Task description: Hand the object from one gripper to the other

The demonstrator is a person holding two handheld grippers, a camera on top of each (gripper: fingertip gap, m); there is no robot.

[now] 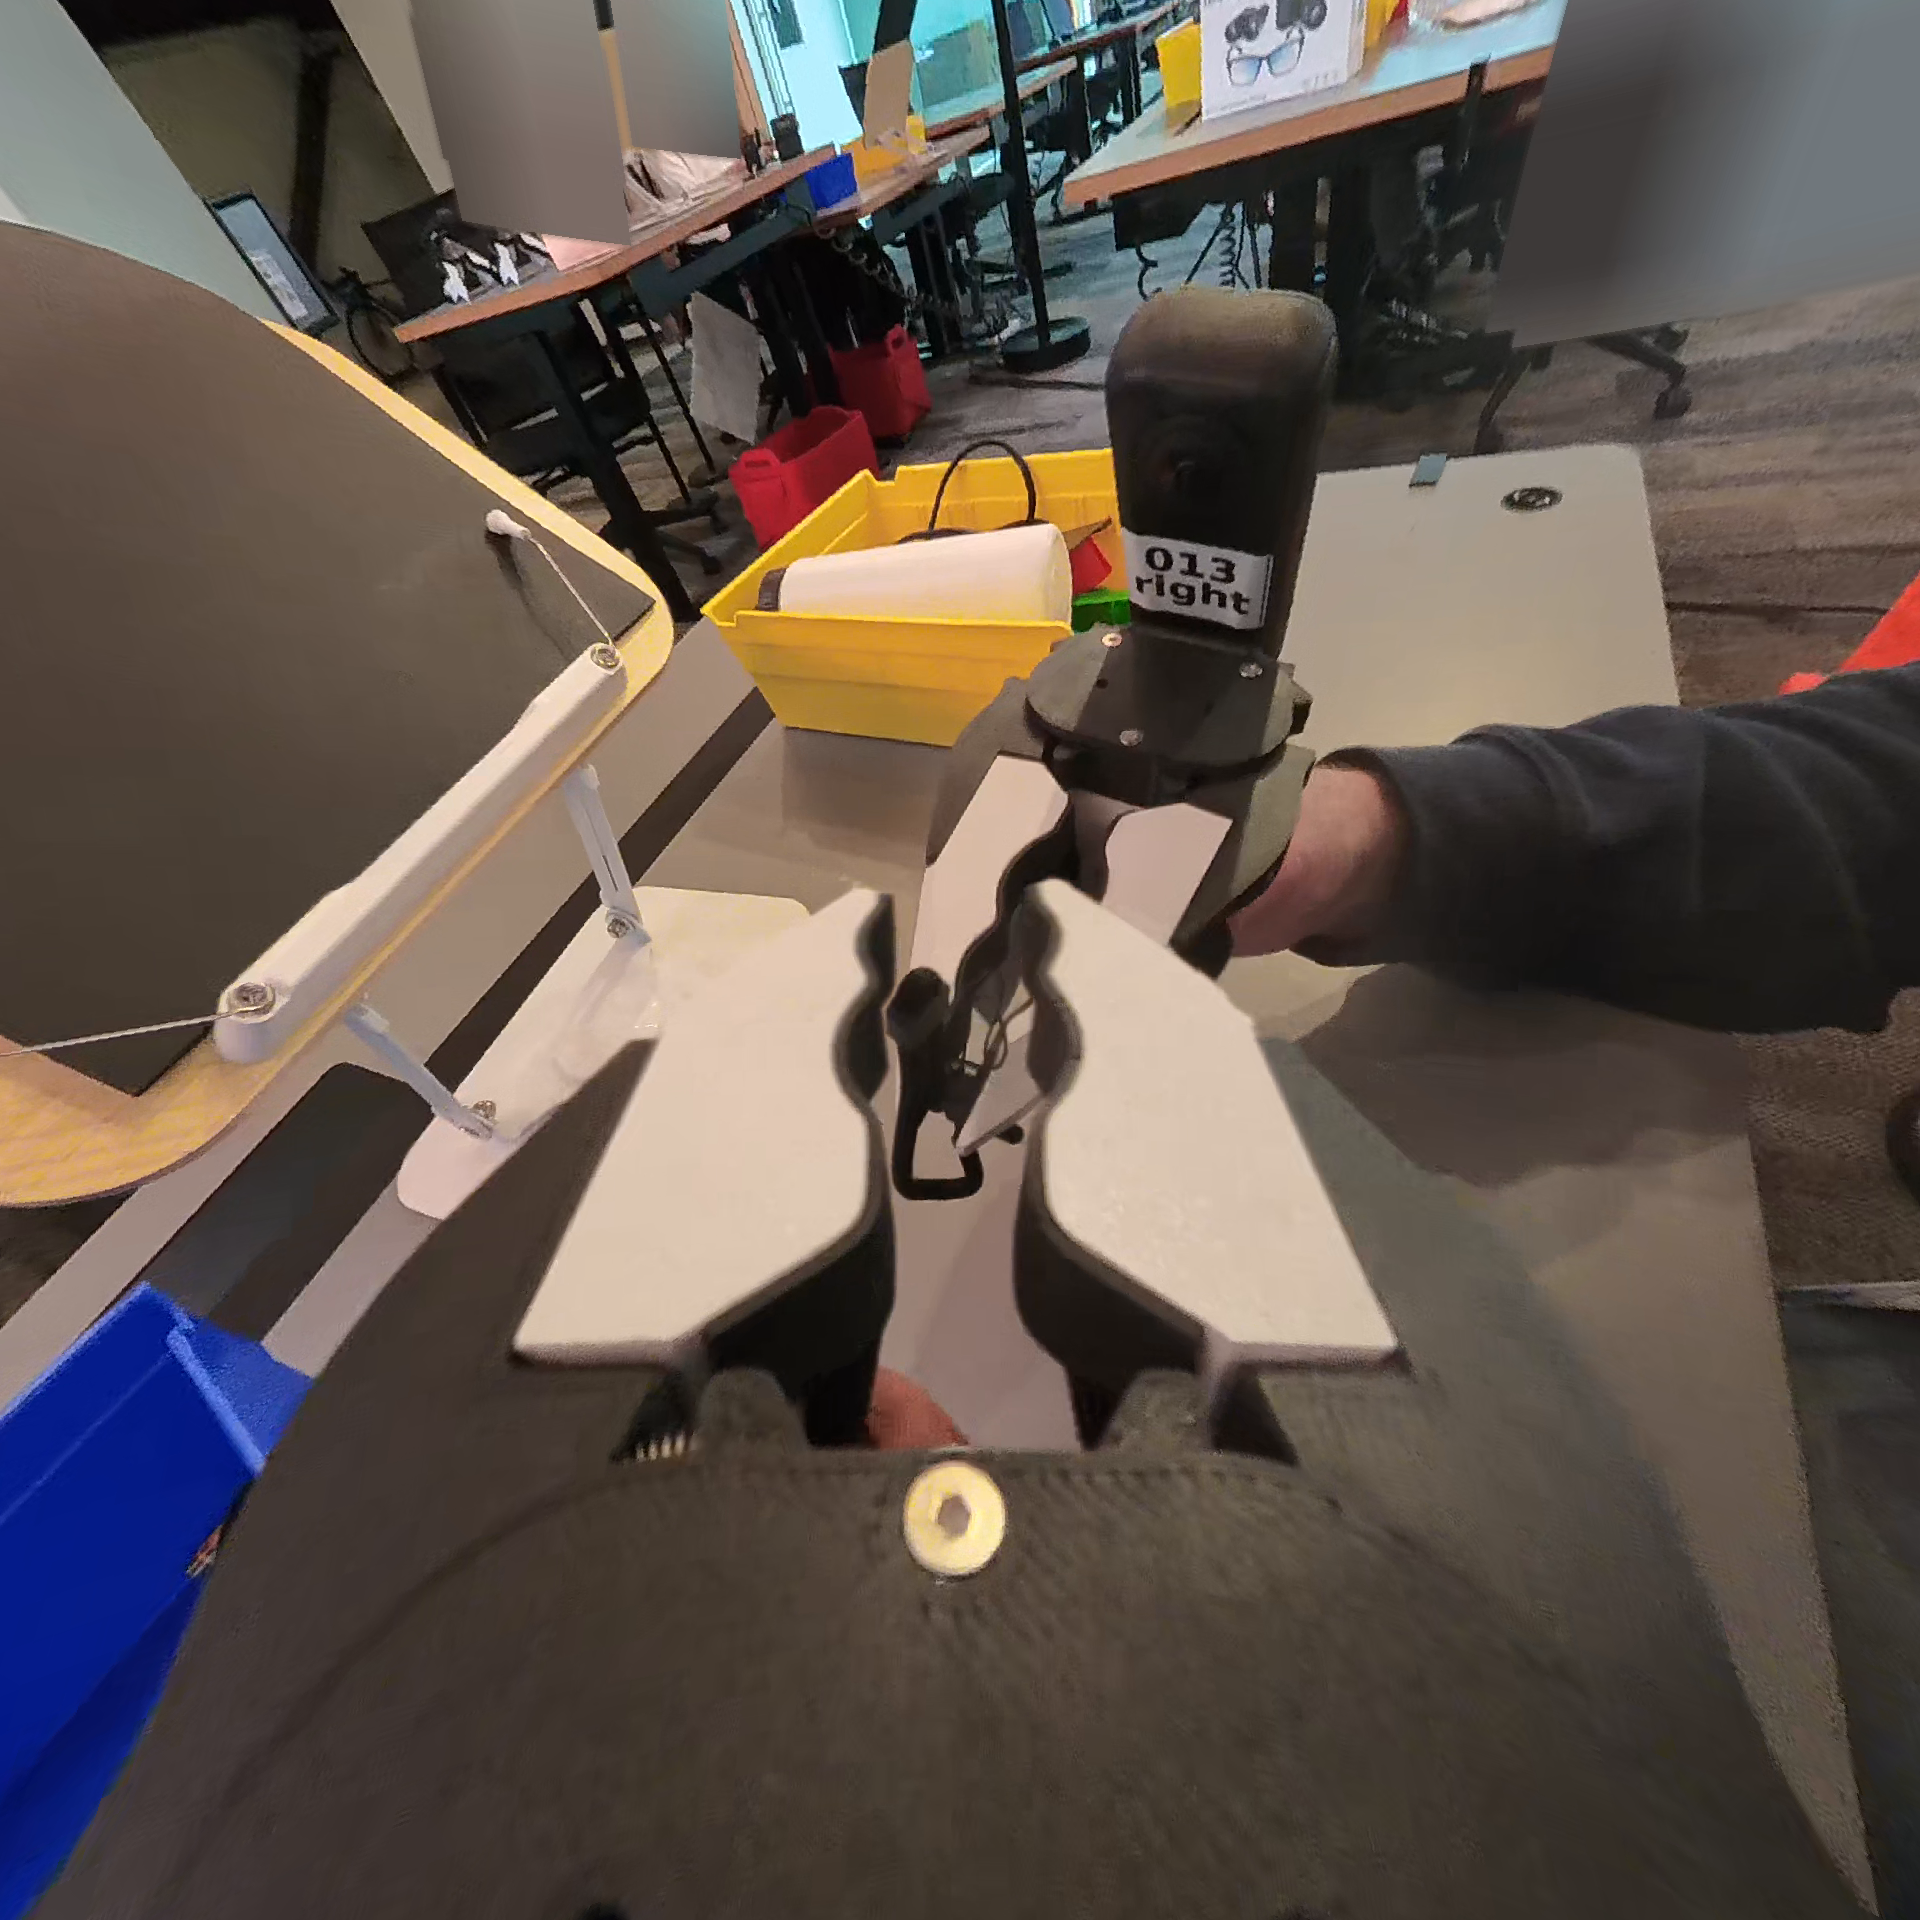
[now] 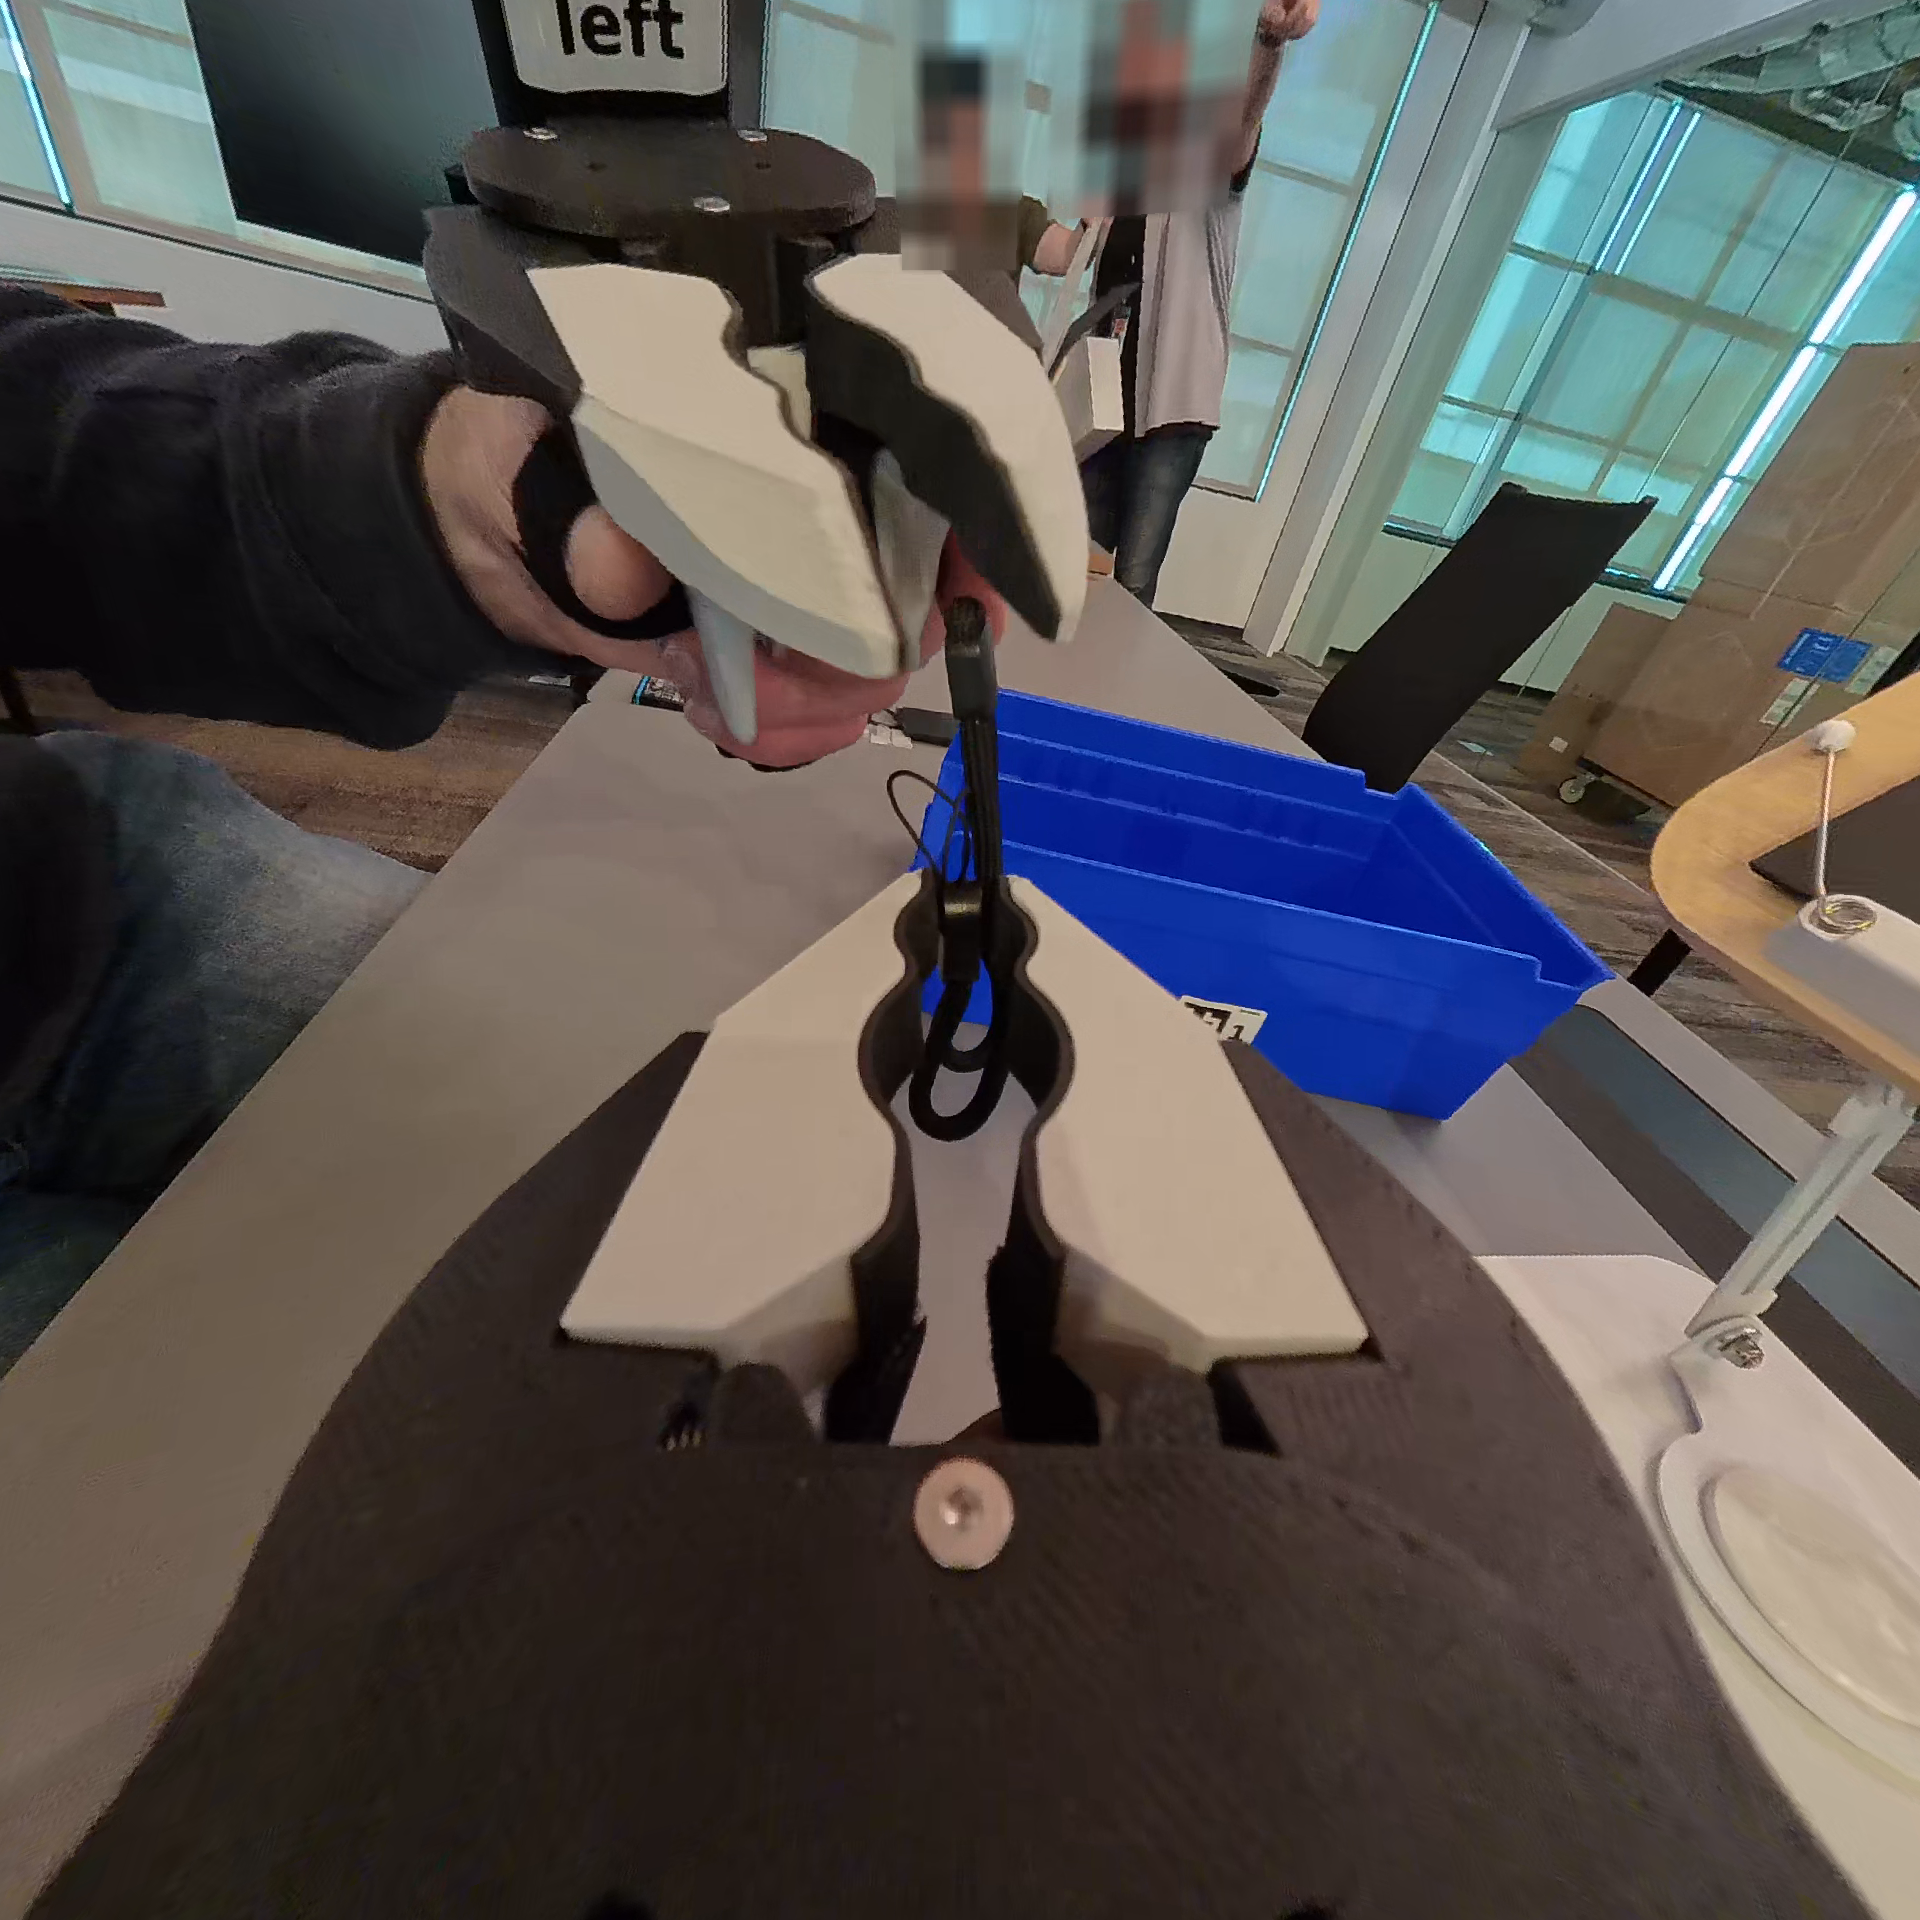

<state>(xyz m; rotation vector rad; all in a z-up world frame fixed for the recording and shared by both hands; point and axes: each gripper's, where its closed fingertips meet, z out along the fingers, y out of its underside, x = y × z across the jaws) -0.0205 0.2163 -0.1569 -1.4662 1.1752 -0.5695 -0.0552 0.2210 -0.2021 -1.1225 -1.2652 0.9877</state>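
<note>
The object is a small black bundled cable (image 2: 977, 748) with a plug at one end and loops at the other. My right gripper (image 2: 964, 891) is shut on its middle, and the loops hang between the fingers. My left gripper (image 2: 966, 646) faces it from above, with the plug end at its fingertips. In the left wrist view my left gripper (image 1: 961, 914) has a narrow gap between its fingers, and the cable (image 1: 920, 1023) sits inside that gap, close to the left finger. The right gripper (image 1: 982, 1122) points toward it and grips the cable.
On the grey table (image 1: 1455, 1195) stand a yellow bin (image 1: 883, 665) holding a white roll (image 1: 935, 582) and a blue bin (image 2: 1247, 935). A tilted dark board on a white stand (image 1: 260, 623) is at the left. People stand beyond the table (image 2: 1164, 364). The tips of one gripper are about 6 cm away from the tips of the other.
</note>
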